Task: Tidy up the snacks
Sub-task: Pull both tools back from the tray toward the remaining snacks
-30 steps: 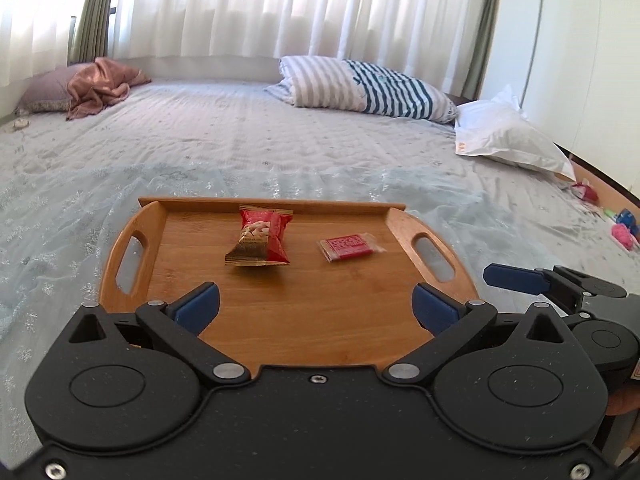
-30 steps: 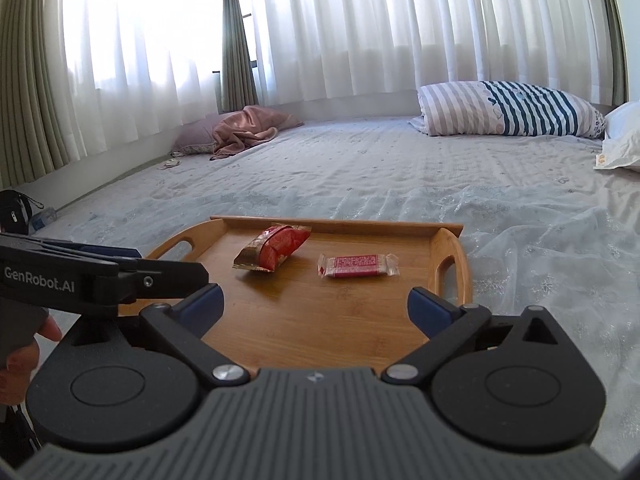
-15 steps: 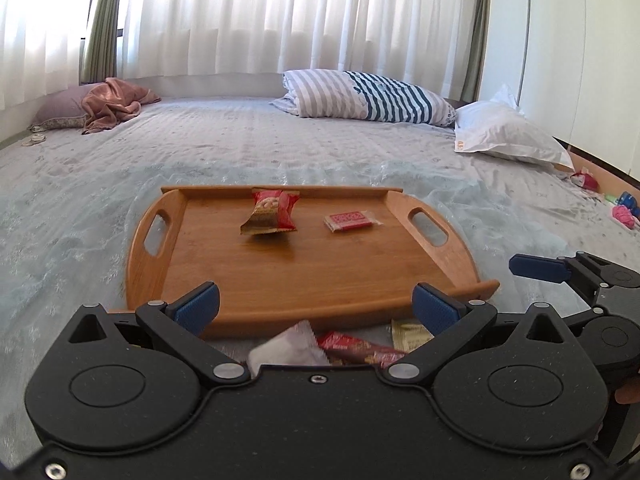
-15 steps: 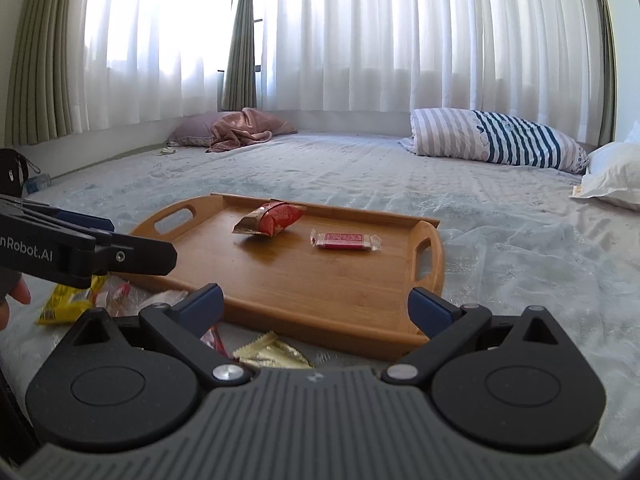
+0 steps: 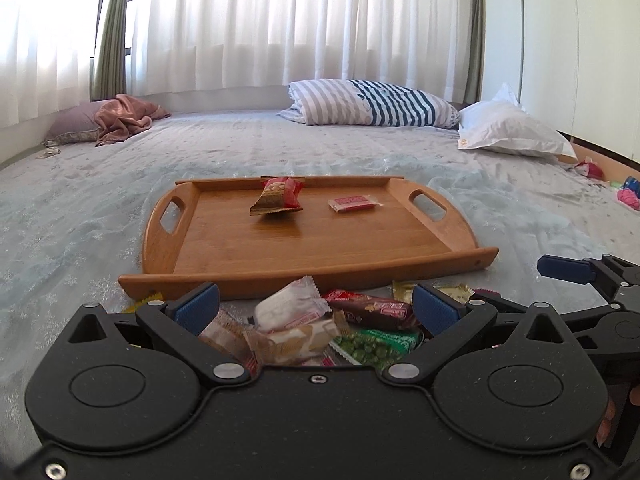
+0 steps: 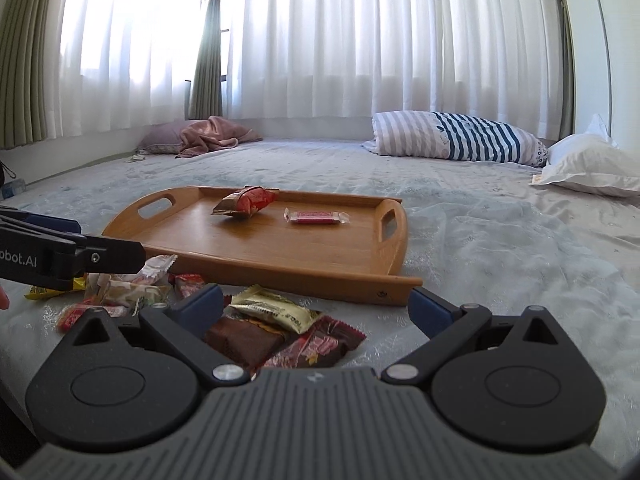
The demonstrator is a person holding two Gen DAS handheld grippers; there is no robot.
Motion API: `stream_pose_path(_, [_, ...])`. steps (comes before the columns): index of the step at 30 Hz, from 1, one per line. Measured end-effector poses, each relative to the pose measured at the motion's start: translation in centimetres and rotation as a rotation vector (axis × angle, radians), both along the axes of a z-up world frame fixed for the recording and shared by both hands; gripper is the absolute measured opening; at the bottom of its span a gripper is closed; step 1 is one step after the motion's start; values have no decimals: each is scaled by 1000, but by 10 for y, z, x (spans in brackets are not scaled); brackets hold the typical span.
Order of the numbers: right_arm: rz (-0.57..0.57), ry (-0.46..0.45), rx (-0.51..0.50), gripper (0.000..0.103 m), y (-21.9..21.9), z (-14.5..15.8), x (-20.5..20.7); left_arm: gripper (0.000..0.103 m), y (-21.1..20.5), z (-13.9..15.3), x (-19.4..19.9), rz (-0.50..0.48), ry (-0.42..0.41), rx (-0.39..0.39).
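A wooden tray (image 5: 240, 248) (image 6: 256, 256) lies on the bed. It holds a red nut packet (image 5: 277, 196) (image 6: 245, 201) and a small red bar (image 5: 353, 203) (image 6: 317, 216). Several loose snacks lie in a pile in front of the tray's near rim: a white-pink packet (image 5: 290, 305), a brown bar (image 5: 370, 312), a green packet (image 5: 378, 343), a gold packet (image 6: 273, 309), a dark brown packet (image 6: 244, 340). My left gripper (image 5: 316, 306) is open and empty over the pile. My right gripper (image 6: 316, 304) is open and empty over the pile's right part.
The grey-blue bedspread (image 5: 80, 208) covers the whole area. A striped pillow (image 5: 372, 104) and a white pillow (image 5: 508, 132) lie at the back right, a pink blanket (image 5: 124, 118) at the back left. White curtains hang behind. Small toys (image 5: 628, 196) lie at the right edge.
Both grippers have drawn back from over the tray toward me. The pile of loose snacks in front of the tray has come into view under them. The jaws stay open.
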State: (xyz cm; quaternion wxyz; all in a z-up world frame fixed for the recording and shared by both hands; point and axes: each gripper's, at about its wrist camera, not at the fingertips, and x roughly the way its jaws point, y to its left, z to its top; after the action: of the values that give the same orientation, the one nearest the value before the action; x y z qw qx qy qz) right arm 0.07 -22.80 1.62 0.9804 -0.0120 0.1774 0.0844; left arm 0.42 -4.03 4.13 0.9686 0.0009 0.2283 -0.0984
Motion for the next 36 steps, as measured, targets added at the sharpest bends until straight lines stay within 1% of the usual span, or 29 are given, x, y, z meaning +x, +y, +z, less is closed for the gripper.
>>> stream_pose_path(5, [-31, -1, 22, 103, -2, -8, -7, 103, -1, -7, -9, 29, -15, 20])
stream_pose_path(8, [-51, 7, 15, 103, -1, -14, -11, 103, 0, -11, -14, 55, -20, 34])
stream_pose_path(11, [-73, 9, 3, 103, 0, -19, -16, 103, 1, -13, -20, 69, -38, 38])
stream_pose_path(14, [-93, 4, 11, 103, -1, -22, -21, 103, 2, -15, -28, 86, -58, 41])
stream_pose_path(17, [-94, 9, -2, 103, 1, -25, -25, 103, 2, -19, -35, 98, -70, 32])
stream_pose_path(21, [-82, -3, -12, 103, 5, -26, -31, 102, 2, -26, -38, 106, -51, 39])
stream_pose_path(23, [-71, -13, -12, 101, 7, -26, -34, 101, 2, -29, -38, 115, -40, 44])
stream_pose_path(26, [-60, -11, -15, 96, 12, -26, -35, 101, 3, -32, -38, 136, -24, 33])
stream_pose_path(27, [-65, -12, -15, 91, 14, -26, -36, 100, 4, -33, -38, 143, -18, 27])
stream_pose_path(28, [-75, -13, -16, 85, 15, -26, -36, 97, 5, -34, -38, 151, -11, 23])
stream_pose_path(29, [-89, -13, -16, 82, 16, -26, -36, 95, 5, -35, -37, 156, -4, 22])
stream_pose_path(31, [-115, -17, -6, 71, 16, -26, -37, 89, 6, -36, -35, 160, 16, 20])
stream_pose_path(34, [-148, -31, -11, 65, 17, -26, -41, 79, 7, -39, -32, 160, 41, 11])
stream_pose_path(35, [-161, -37, -21, 64, 18, -26, -42, 78, 7, -40, -31, 162, 50, 9])
stream_pose_path(36, [-179, -43, -30, 61, 18, -26, -43, 76, 6, -41, -30, 166, 56, 10])
